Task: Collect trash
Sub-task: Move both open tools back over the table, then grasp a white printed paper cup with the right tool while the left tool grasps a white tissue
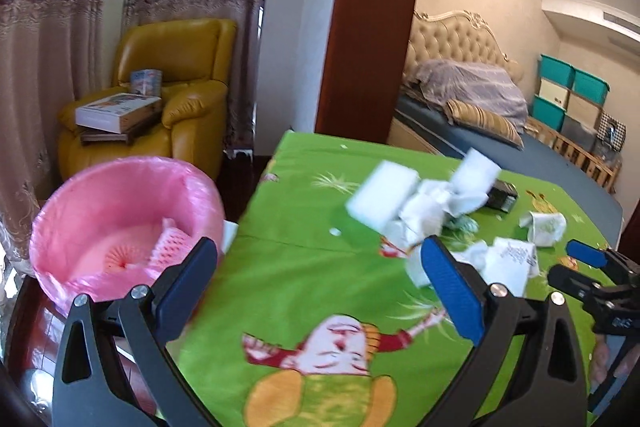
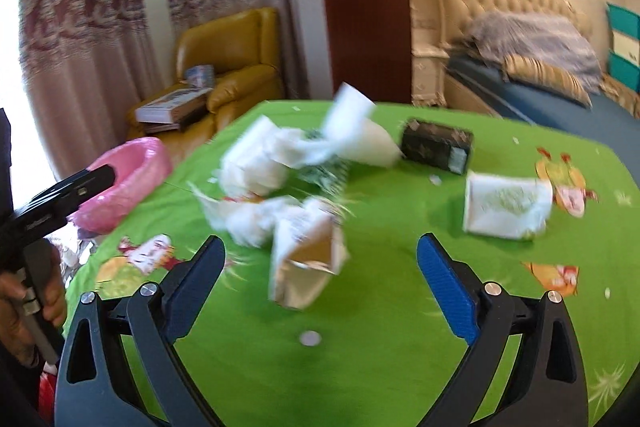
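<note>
Trash lies in a blurred heap on the green cartoon tablecloth (image 1: 304, 251): a white foam block (image 1: 382, 197), crumpled white paper (image 1: 426, 211), a crushed printed cup (image 1: 508, 259) and a paper cup (image 1: 544, 227). My left gripper (image 1: 320, 287) stands open over the cloth near the table's left edge, nothing between its fingers. The pink-lined bin (image 1: 120, 223) stands to its left, with pink netting inside. My right gripper (image 2: 322, 287) is open, and a crushed paper carton (image 2: 308, 267) lies just ahead between its fingers, untouched. A white cup (image 2: 508, 205) lies further right.
A black box (image 2: 436, 145) lies behind the heap. A small white disc (image 2: 310, 338) sits on the cloth. Off the table's left corner stands a yellow armchair (image 1: 180, 95) with books; a bed (image 1: 480, 123) lies beyond the wooden door frame (image 1: 368, 27). A hand (image 2: 44, 291) holds the left gripper (image 2: 96, 177).
</note>
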Demonstrator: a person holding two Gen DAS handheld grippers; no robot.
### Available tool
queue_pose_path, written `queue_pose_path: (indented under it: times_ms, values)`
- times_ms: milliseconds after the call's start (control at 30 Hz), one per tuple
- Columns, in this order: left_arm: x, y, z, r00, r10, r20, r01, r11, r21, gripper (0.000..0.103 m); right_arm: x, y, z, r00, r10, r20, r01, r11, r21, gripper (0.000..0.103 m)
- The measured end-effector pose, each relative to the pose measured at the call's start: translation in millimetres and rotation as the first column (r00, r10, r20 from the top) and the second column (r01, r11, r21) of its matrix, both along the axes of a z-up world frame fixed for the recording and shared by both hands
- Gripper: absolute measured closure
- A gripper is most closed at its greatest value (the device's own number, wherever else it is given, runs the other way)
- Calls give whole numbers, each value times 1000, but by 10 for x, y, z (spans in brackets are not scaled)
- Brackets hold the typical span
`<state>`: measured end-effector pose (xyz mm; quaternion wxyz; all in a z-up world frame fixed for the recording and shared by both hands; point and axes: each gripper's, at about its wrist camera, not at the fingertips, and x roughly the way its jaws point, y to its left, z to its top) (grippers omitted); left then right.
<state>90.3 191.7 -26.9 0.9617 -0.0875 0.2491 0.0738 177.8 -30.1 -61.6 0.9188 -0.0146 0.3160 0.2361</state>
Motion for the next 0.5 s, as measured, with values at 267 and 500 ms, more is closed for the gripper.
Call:
queue_pose_path:
  times_ms: [267,500]
  values:
    - [64,-126,-129,999,-15,-41,16,1000,15,4,303,234,-167,996,-14,-84,11,999,-41,12]
    - [42,-71,-190,997,16,-72,-16,1000,12,4,422,504,-282,991,24,-132,-37,995,-92,27]
